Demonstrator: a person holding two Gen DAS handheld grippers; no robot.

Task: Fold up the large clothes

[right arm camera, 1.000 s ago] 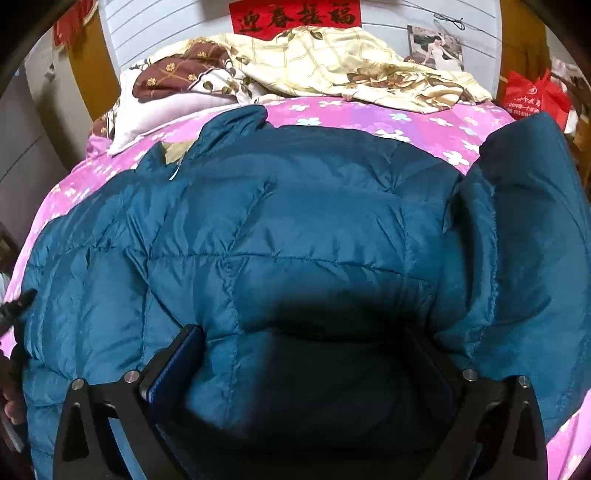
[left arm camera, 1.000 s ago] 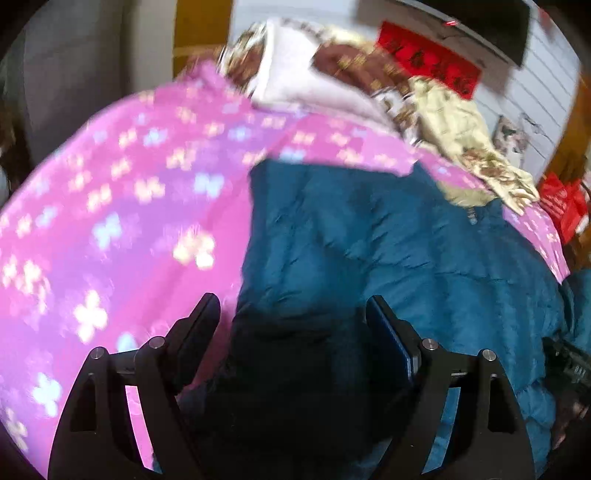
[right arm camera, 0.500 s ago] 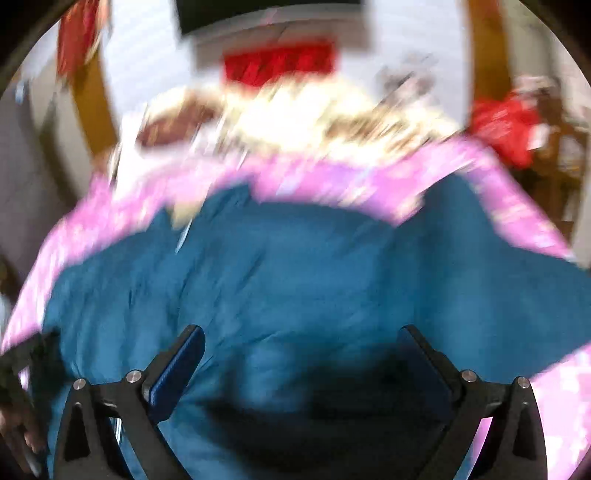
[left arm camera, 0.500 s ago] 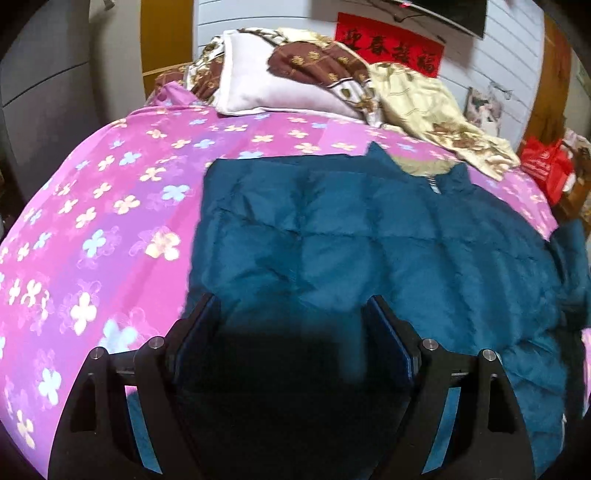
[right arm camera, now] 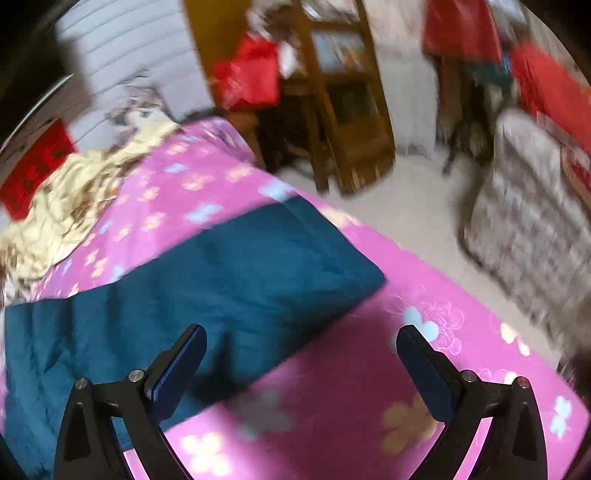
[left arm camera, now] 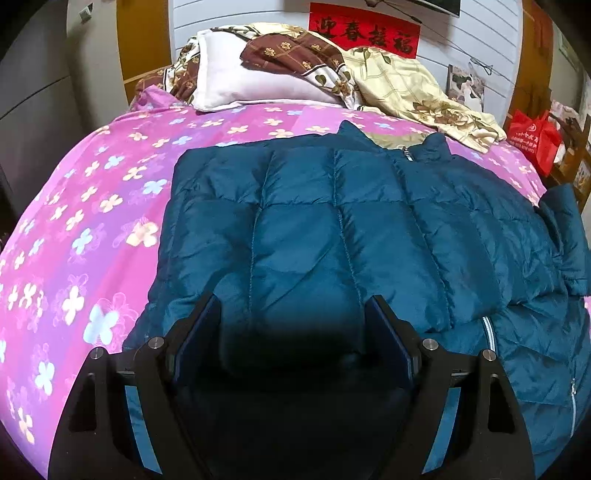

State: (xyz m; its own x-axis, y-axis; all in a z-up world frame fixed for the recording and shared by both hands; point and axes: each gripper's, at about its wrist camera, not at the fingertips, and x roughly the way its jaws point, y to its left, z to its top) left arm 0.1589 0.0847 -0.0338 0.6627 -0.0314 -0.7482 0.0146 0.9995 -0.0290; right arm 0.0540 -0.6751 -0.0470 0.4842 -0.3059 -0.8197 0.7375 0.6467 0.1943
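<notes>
A teal quilted puffer jacket (left arm camera: 332,229) lies spread on the pink flowered bedspread (left arm camera: 92,229), collar toward the pillows. Its zipper (left arm camera: 489,332) runs down the right side. My left gripper (left arm camera: 293,326) hovers low over the jacket's near left part, open, its pads clear of the fabric. In the blurred right wrist view one teal sleeve (right arm camera: 258,266) stretches out toward the bed's right edge. My right gripper (right arm camera: 301,349) is open above the sleeve's near edge and the bedspread (right arm camera: 424,295), holding nothing.
At the bed's head lie a white pillow (left arm camera: 251,88), a brown flowered quilt (left arm camera: 295,55) and a cream quilt (left arm camera: 413,88), under a red wall banner (left arm camera: 364,33). A red bag (left arm camera: 532,136) and wooden cabinet (right arm camera: 343,103) stand right of the bed, beside bare floor (right arm camera: 417,206).
My right gripper has swung fast to the right and rolled, from over the jacket's body to the outstretched sleeve at the bed's edge. My left gripper drifted slightly further over the jacket, still open.
</notes>
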